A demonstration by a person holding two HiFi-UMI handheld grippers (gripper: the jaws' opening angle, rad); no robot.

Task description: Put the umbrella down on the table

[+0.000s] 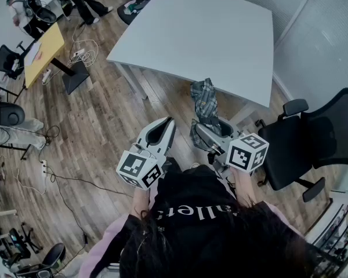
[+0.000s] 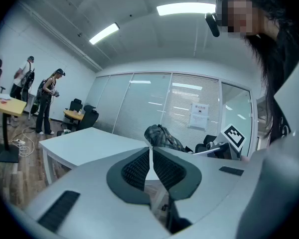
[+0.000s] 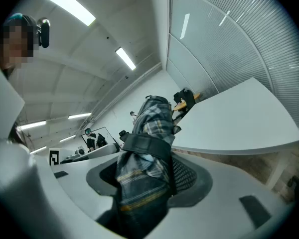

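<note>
Right gripper (image 1: 200, 131) clamped wide around the folded plaid umbrella (image 1: 205, 100), which was held in the air by the near edge of the white table (image 1: 209, 33). Left gripper (image 1: 166, 125) had its jaws together, empty.

Folded umbrella (image 1: 205, 100) in grey-blue plaid with thin yellow lines and a black strap (image 3: 144, 146); beside it, pale grey worktop (image 1: 209, 33), brown wood-plank floor (image 1: 98, 126), black office chair (image 1: 301, 141).
</note>
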